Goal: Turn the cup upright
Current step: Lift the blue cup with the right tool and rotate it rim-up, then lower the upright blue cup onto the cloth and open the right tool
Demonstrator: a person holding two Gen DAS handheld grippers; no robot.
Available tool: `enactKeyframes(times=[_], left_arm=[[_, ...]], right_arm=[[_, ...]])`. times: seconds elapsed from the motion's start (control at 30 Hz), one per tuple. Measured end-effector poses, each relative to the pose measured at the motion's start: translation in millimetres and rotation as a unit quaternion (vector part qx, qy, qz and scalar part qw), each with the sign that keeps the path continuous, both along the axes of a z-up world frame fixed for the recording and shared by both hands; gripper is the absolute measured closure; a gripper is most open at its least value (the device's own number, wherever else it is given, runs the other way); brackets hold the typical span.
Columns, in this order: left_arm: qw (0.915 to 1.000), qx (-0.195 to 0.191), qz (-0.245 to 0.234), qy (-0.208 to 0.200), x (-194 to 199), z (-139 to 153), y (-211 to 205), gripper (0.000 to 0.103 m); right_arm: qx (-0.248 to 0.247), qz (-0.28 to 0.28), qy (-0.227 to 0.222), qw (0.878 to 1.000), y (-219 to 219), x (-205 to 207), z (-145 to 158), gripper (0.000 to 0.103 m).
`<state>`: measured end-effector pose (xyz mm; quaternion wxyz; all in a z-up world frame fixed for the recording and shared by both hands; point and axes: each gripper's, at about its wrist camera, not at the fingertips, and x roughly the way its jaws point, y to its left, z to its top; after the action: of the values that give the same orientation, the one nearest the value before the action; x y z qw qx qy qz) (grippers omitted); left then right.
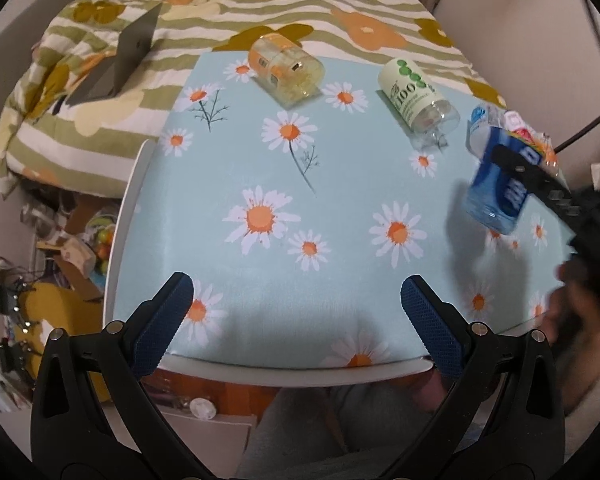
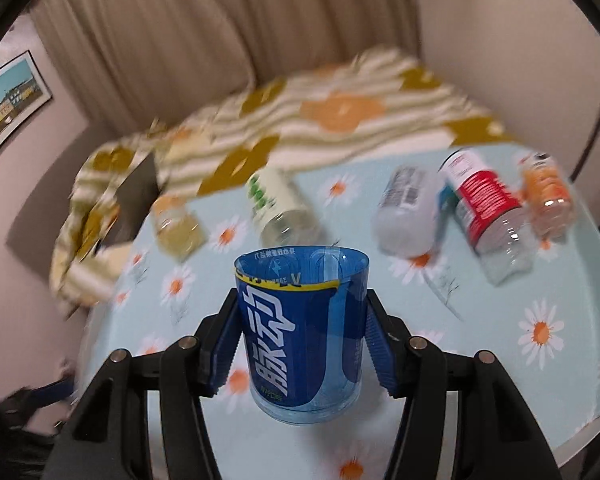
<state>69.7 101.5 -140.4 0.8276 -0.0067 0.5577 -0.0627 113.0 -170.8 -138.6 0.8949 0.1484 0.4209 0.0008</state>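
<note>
Thin blue plastic cup: likely light, springy, crushable; best held mid-wall. Right tongs clamped it above the worktop; left tongs gaped, empty.

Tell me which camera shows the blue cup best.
Right wrist view: the blue cup fills the centre, rim up, clamped in the right hand-held gripper. The left wrist view shows it small, blurred, at the right edge.

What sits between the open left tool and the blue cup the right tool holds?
Only bare daisy tablecloth separates the left tool from the blue cup held by the right tool, per the left wrist view.
</note>
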Motion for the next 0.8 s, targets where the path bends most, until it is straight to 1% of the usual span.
enactKeyframes(times=[0.1, 0.23, 0.3, 0.4, 0.53, 0.8], left_arm=[[0.9998, 0.021, -0.002, 0.002, -8.7, -1.1, 3.8, 0.000], [0.9990, 0.044, 0.002, 0.006, -15.7, -6.4, 12.2, 0.000], [0.9988, 0.048, 0.005, 0.008, -16.8, -8.9, 15.1, 0.000], [0.9989, 0.046, 0.005, 0.009, -19.8, -10.5, 14.8, 0.000], [0.9990, 0.045, -0.002, 0.006, -23.6, -11.4, 9.4, 0.000], [0.9994, 0.033, -0.004, 0.013, -31.6, -15.6, 1.8, 0.000]], right_arm=[[-0.010, -0.019, -0.016, 1.000, 4.6, 4.9, -18.5, 0.050], [-0.041, -0.042, -0.049, 0.997, 9.6, 3.2, -27.7, 0.049], [-0.052, -0.045, -0.065, 0.995, 11.6, 1.4, -29.2, 0.049], [-0.069, -0.039, -0.074, 0.994, 19.1, -3.6, -29.9, 0.049], [-0.076, -0.029, -0.075, 0.994, 21.0, -16.4, -29.2, 0.049], [-0.089, 0.010, -0.053, 0.995, 22.2, -40.3, -33.4, 0.049]])
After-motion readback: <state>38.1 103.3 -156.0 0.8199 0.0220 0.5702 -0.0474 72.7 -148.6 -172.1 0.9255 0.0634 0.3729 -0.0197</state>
